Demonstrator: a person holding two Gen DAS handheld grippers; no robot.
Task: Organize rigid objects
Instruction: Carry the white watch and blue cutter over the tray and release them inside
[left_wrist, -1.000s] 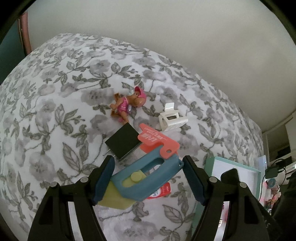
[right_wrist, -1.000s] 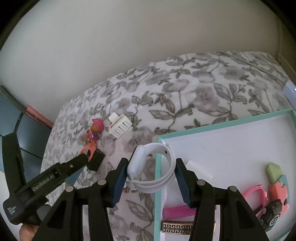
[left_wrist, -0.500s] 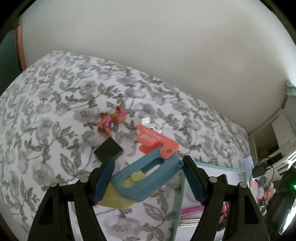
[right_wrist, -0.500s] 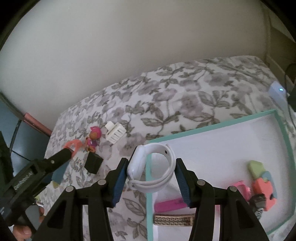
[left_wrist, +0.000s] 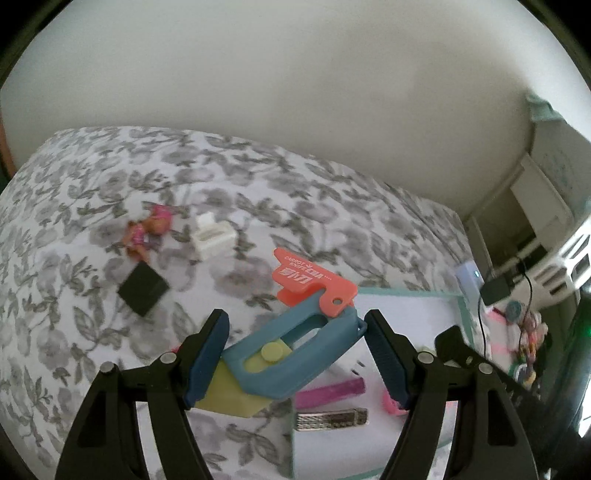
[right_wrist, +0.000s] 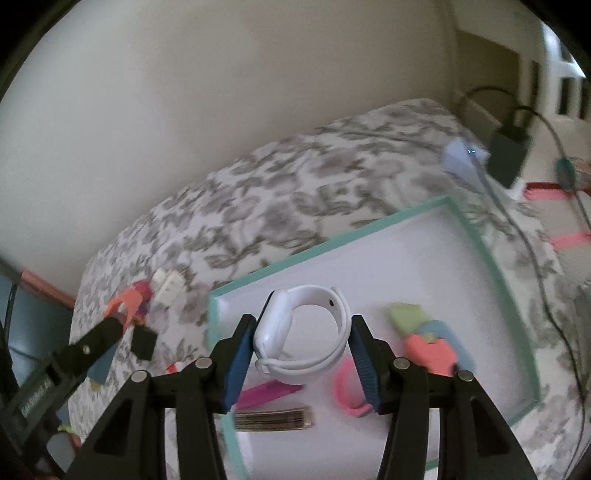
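Over the tray's (right_wrist: 491, 258) left edge on the bed (left_wrist: 92, 177), a peeler (left_wrist: 295, 347) is pinched by the left tongs (left_wrist: 295, 354), a watch (right_wrist: 306, 332) by the right tongs (right_wrist: 301, 354); bare tray floor is seen beyond.

Floral bedspread (left_wrist: 92, 177), pale wall (left_wrist: 277, 74), black charger (right_wrist: 509, 150) with cable

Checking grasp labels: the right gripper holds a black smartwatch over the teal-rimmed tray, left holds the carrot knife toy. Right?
Not quite: the smartwatch in the right gripper is white, as the right wrist view shows. It does hang over the teal-rimmed tray; the left gripper holds the carrot knife toy.
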